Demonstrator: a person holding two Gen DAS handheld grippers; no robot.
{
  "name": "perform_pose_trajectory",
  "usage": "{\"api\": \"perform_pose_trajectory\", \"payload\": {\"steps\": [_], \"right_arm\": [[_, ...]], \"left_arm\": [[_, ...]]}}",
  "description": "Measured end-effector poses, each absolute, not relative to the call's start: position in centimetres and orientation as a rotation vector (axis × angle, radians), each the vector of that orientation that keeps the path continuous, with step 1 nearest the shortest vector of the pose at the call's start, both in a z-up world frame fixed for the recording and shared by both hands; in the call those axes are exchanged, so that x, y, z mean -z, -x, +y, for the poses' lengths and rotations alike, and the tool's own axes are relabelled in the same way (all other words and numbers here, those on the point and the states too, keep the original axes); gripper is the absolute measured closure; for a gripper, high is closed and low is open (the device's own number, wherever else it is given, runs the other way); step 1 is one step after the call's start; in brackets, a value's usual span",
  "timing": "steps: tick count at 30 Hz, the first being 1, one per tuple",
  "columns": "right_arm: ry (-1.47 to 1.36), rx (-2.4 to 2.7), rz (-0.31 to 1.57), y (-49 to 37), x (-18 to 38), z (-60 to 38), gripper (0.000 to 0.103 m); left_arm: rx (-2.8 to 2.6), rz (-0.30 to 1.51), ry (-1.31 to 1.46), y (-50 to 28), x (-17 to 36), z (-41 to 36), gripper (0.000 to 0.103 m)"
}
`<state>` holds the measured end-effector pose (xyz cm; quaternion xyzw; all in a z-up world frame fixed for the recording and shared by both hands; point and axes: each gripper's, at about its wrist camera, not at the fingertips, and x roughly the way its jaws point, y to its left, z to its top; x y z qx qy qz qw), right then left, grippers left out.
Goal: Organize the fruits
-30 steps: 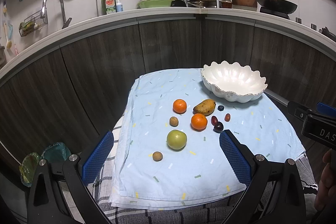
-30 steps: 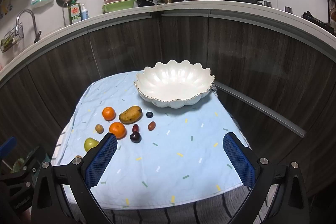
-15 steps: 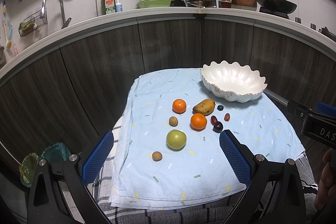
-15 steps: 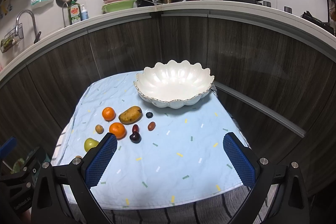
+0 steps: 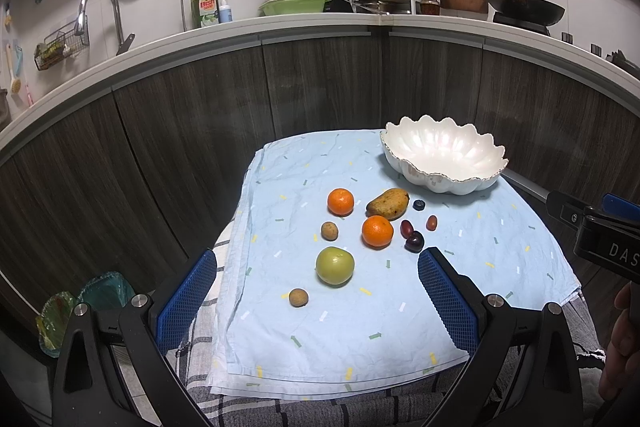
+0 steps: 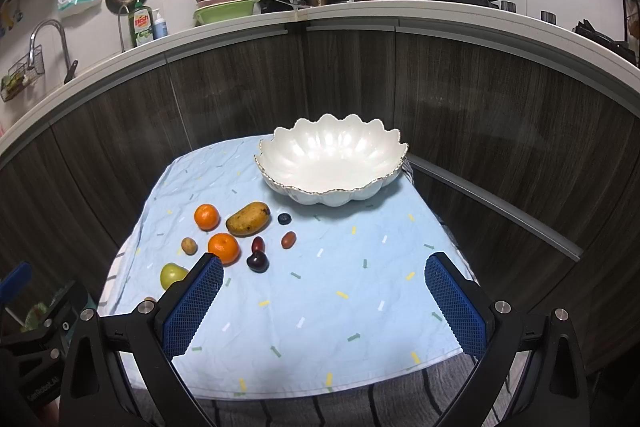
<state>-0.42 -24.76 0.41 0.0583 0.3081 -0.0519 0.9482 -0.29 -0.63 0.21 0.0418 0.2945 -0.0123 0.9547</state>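
- Fingers of both grippers spread wide and empty: left gripper [image 5: 318,303] hangs over the near edge of the cloth [image 5: 360,327], right gripper [image 6: 324,299] likewise, facing the bowl [image 6: 332,163].
- Nothing is gripped; neither touches any fruit.
- Bowl: white, scalloped rim, at the far right of the cloth. Empty inside as far as both views show.
- Fruit all loose on the cloth, left of the bowl and apart from it:
  - mango [image 5: 387,203] nearest the bowl, with a blueberry [image 5: 418,204] just beside it
  - two oranges, far [image 5: 340,201] and near [image 5: 377,231]
  - green apple [image 5: 335,265] closest to the left gripper
  - two small brown fruits, one [image 5: 329,230] by the oranges, one [image 5: 298,297] nearest the front edge
  - dark plum [image 5: 414,241] with a red grape [image 5: 406,227] touching or nearly so; another grape [image 5: 431,222] a little apart
- Progress, my reading: no fruit has reached the bowl, so the sorting has yet to start. All ten pieces remain.
- Likely first picks: apple for the left, plum and grapes for the right.
- Small round pieces may roll on the creased cloth.
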Motion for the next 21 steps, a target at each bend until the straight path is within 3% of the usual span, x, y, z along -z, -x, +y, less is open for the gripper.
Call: {"api": "perform_pose_trajectory", "payload": {"steps": [21], "right_arm": [[-0.126, 0.104, 0.635, 0.33, -0.02, -24.8, 0.001]], "left_arm": [[0.033, 0.615, -0.091, 0.12, 0.66, -1.4, 0.001]]}}
